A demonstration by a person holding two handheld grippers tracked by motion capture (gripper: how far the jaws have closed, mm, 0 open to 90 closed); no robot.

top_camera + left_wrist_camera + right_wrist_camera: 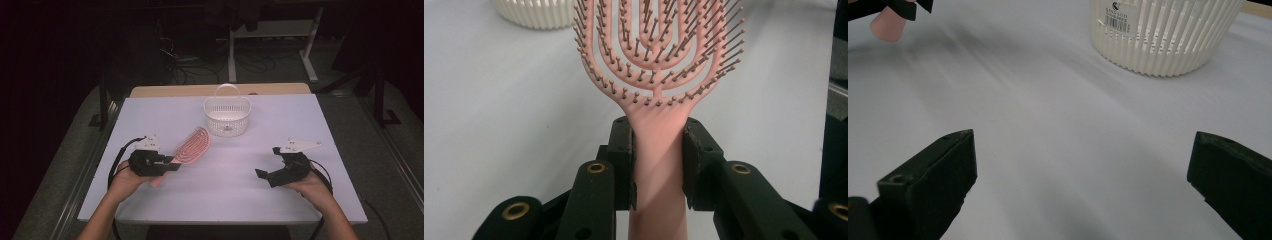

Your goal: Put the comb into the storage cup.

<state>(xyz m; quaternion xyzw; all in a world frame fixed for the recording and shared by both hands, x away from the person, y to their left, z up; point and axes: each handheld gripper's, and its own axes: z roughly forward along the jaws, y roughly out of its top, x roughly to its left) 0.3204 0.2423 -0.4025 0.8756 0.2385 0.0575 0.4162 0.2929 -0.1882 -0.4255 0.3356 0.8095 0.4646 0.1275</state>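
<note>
Two sets of fingers are at work, and they do different jobs. My left fingers (658, 165) are clamped on the brush (192, 144) at the neck of its handle, just below the head, one pad on each side of the stem. I judge that grip sensible: the neck is the narrowest solid part, so the pads sit flat on it, and the head stays free and pointing forward toward the basket (227, 116). In the high view the brush lies at the left of the worktop (280, 200), angled up and to the right, its head near the basket but apart from it; whether it is lifted or resting I cannot tell.

My right fingers (1083, 180) are spread wide and hold nothing. They hover low over the bare worktop at the right, well apart from the brush, aimed at the basket. I take it they wait there, out of the way, ready to steady the basket if it slides.

The brush is pink plastic. Its head is an open oval of nested curved ribs with slots between them, each rib set with short bristles that end in darker tips. The handle is smooth and round, and its end pokes out past my left hand (131, 182).
</note>
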